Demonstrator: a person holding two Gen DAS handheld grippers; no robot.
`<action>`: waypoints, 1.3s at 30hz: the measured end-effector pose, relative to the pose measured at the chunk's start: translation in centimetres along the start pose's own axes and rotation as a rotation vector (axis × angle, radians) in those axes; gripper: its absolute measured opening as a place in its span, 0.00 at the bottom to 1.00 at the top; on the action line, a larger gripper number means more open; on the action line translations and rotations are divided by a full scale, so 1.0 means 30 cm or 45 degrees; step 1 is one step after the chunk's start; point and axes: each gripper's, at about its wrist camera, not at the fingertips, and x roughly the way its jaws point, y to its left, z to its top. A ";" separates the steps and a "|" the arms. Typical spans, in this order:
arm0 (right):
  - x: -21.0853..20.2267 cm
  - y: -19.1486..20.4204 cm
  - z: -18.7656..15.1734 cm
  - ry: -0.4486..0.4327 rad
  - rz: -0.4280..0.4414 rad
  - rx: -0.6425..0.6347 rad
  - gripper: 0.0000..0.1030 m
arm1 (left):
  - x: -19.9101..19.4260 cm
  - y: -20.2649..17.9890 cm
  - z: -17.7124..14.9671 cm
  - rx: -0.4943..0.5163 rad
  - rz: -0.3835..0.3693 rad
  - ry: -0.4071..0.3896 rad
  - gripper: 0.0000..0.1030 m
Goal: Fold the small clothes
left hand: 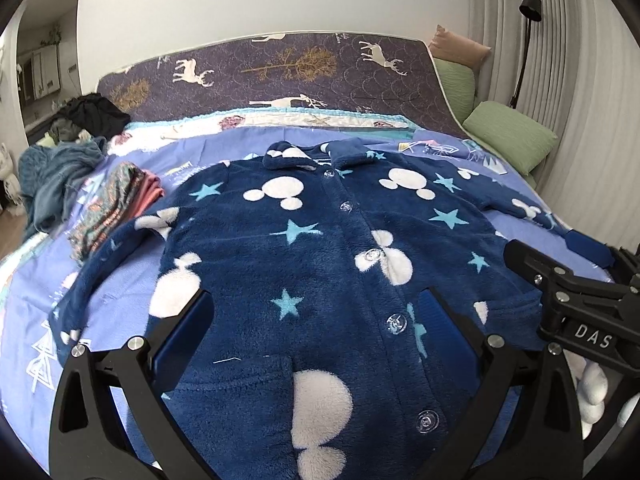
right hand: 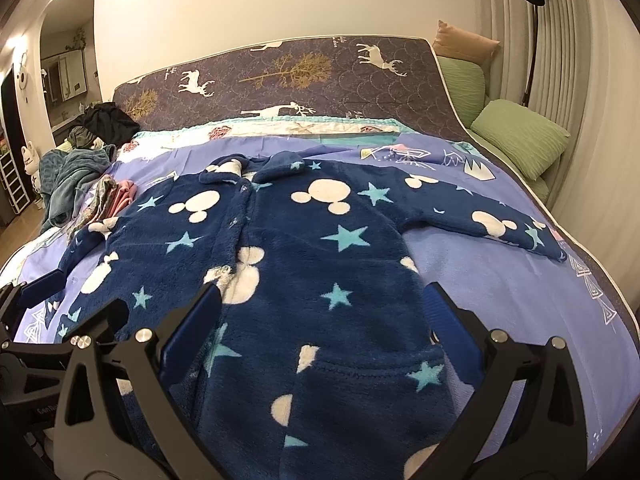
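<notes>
A small navy fleece jacket [left hand: 320, 264] with white mouse heads, blue stars and clear buttons lies flat, front up, on the lilac bedspread [left hand: 128, 292]. Its sleeves spread out to both sides. It also shows in the right wrist view [right hand: 320, 272]. My left gripper [left hand: 318, 316] is open and empty, held above the jacket's lower hem. My right gripper [right hand: 322, 312] is open and empty, held above the hem's right part. The right gripper [left hand: 576, 280] shows at the right of the left wrist view. The left gripper [right hand: 60, 312] shows at the left of the right wrist view.
A stack of folded clothes [left hand: 116, 208] lies left of the jacket. Beyond it is a heap of blue and dark clothes [left hand: 60, 160]. Green pillows [left hand: 512, 136] and a floor lamp [left hand: 528, 40] stand at the right. A mattress [left hand: 280, 76] leans against the wall.
</notes>
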 end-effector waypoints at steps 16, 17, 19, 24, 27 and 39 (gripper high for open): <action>0.058 0.016 0.011 -0.014 -0.002 -0.029 0.98 | 0.070 0.815 -0.178 -1.207 -0.357 0.024 0.64; 0.064 0.015 0.010 -0.004 0.000 -0.024 0.98 | 0.078 0.881 -0.222 -1.322 -0.353 0.020 0.64; 0.078 0.020 0.007 0.014 -0.002 -0.028 0.98 | 0.090 0.999 -0.307 -1.529 -0.334 0.017 0.63; 0.098 0.044 0.005 0.033 -0.011 -0.053 0.98 | 0.139 1.211 -0.475 -1.931 -0.301 -0.004 0.63; 0.103 0.059 0.008 0.033 -0.007 -0.063 0.98 | 0.170 1.277 -0.503 -2.046 -0.254 0.006 0.63; 0.122 0.028 0.021 0.039 -0.040 -0.057 0.98 | 0.137 1.431 -0.279 -1.826 -0.114 -0.281 0.11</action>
